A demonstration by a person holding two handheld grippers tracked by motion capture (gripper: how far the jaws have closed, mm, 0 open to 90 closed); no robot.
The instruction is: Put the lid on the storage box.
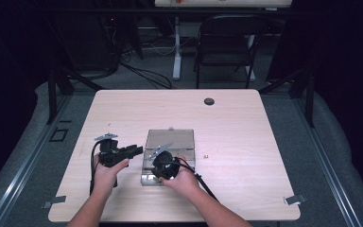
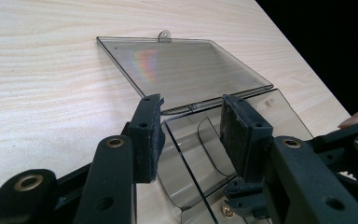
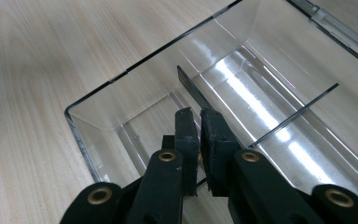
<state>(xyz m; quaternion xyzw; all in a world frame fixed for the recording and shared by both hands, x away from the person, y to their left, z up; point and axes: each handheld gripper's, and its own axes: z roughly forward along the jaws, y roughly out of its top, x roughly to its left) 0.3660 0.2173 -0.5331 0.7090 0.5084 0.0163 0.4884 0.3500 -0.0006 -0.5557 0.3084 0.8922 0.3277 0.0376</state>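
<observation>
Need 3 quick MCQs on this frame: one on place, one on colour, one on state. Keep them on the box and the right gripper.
1. Where do the right gripper's jaws reach?
A. into the box
B. onto the lid
C. off the table's edge

2. What colour is the box?
A. red
B. clear
C. white

3. How is the lid?
A. shut
B. open, lying flat on the table
C. removed, lying apart from the box

Key:
1 A: the right gripper stands inside the walls of the box, with a thin divider between its jaws.
2 B: the wood grain shows through the walls.
3 B: the lid lies flat beyond the box, joined along its far edge.
</observation>
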